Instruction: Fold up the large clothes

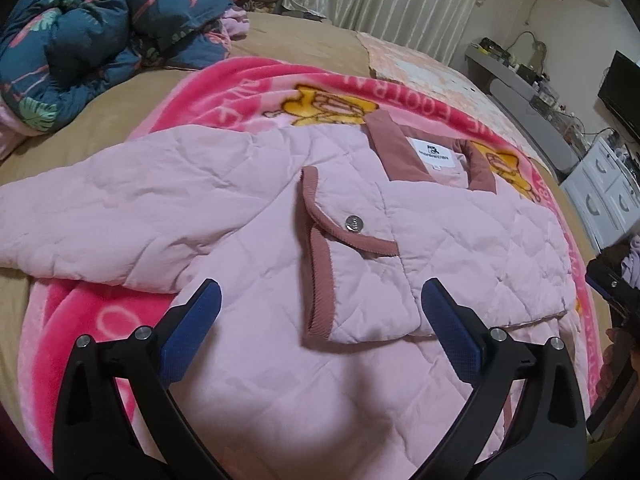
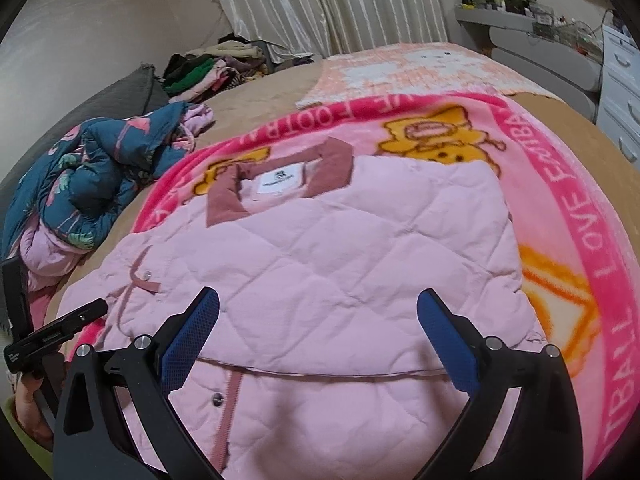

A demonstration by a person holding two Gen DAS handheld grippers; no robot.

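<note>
A pale pink quilted jacket (image 1: 256,216) with a dusty-rose collar lies spread on a pink blanket on the bed. Its right sleeve is folded across the chest, cuff (image 1: 352,236) with a metal snap on top; its left sleeve (image 1: 100,216) stretches out to the left. My left gripper (image 1: 320,300) is open and empty, hovering over the jacket's lower front. In the right wrist view the jacket (image 2: 360,264) shows with its right side folded in. My right gripper (image 2: 318,308) is open and empty above it. The left gripper's tip (image 2: 60,332) shows at the left edge.
The pink cartoon blanket (image 2: 560,184) covers a tan bedspread (image 1: 100,112). A crumpled dark-blue flowered quilt (image 1: 80,36) lies at the bed's far left, with piled clothes (image 2: 208,64) behind. A grey shelf (image 1: 520,92) and white drawers (image 1: 604,192) stand on the right.
</note>
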